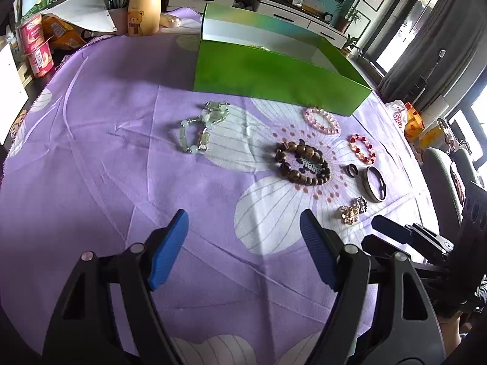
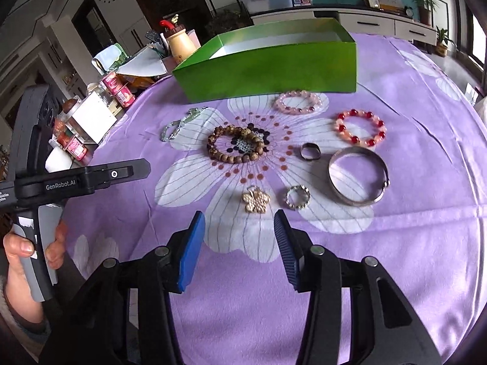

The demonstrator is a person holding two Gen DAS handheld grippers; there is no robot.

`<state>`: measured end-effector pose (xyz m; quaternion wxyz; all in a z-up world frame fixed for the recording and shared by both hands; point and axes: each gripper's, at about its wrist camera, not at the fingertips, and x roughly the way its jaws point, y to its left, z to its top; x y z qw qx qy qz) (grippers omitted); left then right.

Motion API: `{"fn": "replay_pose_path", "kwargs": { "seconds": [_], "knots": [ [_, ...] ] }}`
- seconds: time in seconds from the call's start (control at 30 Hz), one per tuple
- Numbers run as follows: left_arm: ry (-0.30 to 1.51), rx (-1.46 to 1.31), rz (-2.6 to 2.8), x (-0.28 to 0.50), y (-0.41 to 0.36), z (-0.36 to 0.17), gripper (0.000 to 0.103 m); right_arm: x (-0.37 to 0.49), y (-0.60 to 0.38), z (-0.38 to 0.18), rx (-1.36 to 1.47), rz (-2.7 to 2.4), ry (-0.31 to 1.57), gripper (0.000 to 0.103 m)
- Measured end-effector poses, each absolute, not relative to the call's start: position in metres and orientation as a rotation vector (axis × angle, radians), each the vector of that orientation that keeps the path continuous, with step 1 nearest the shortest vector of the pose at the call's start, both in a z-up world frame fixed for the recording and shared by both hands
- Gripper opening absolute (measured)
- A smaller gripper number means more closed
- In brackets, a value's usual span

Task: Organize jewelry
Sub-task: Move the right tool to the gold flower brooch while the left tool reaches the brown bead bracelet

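Both tongs hang over the near edge of the tabletop (image 2: 411, 258) with nothing between their jaws: the right tongs (image 2: 240, 243) partly spread, the left tongs (image 1: 243, 243) wider. Just beyond lie a gold flower brooch (image 2: 256, 201), a small ring (image 2: 297, 197) and a silver bangle (image 2: 359, 179). Further in sit the brown bead bracelet (image 2: 236, 147), a red-and-pink bracelet (image 2: 360, 127) and a pink bracelet (image 2: 298, 102). The open green box (image 2: 274, 70) stands toward the far edge.

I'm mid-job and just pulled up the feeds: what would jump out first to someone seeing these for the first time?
The bright green box standing open at the far side of the purple flowered cloth. In front of it lies scattered jewelry: a brown bead bracelet at the flower's centre, a silver bangle to its right. Both grippers hang with jaws open and empty.
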<state>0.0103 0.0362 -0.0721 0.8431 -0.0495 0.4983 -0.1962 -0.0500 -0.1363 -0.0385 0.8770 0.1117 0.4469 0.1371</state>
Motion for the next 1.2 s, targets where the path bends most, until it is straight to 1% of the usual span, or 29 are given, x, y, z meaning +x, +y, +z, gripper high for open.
{"fn": "replay_pose_path", "kwargs": {
  "seconds": [0.07, 0.3, 0.4, 0.47, 0.6, 0.73, 0.83, 0.9, 0.97, 1.07, 1.2],
  "knots": [
    [1.046, -0.104, -0.419, 0.012, 0.035, -0.072, 0.077, -0.044, -0.133, -0.04, 0.21, 0.286, 0.932, 0.043],
    [1.032, -0.081, -0.429, 0.018, 0.032, -0.074, 0.077, -0.026, -0.12, -0.05, 0.119, 0.268, 0.945, 0.038],
    [1.031, -0.076, -0.434, 0.021, 0.029, -0.075, 0.077, -0.021, -0.118, -0.054, 0.095, 0.25, 0.955, 0.032],
    [1.027, -0.067, -0.44, 0.024, 0.024, -0.074, 0.077, -0.02, -0.118, -0.055, 0.086, 0.237, 0.951, 0.023],
    [1.023, -0.05, -0.46, 0.031, 0.01, -0.073, 0.077, -0.021, -0.123, -0.055, 0.091, 0.216, 0.947, 0.021],
    [1.022, -0.016, -0.482, 0.041, -0.011, -0.074, 0.074, -0.032, -0.14, -0.042, 0.175, 0.208, 0.899, 0.021],
    [1.023, 0.009, -0.479, 0.049, -0.025, -0.077, 0.069, -0.041, -0.149, -0.032, 0.193, 0.204, 0.867, 0.021],
    [1.021, 0.035, -0.468, 0.056, -0.035, -0.08, 0.061, -0.044, -0.155, -0.029, 0.208, 0.199, 0.854, 0.021],
    [1.017, 0.063, -0.454, 0.06, -0.042, -0.083, 0.058, -0.046, -0.16, -0.027, 0.217, 0.191, 0.845, 0.021],
    [1.03, 0.097, -0.437, 0.071, -0.051, -0.09, 0.047, -0.05, -0.167, -0.025, 0.228, 0.182, 0.837, 0.021],
    [1.038, 0.132, -0.423, 0.077, -0.052, -0.097, 0.04, -0.052, -0.172, -0.025, 0.251, 0.176, 0.83, 0.021]
  ]
}}
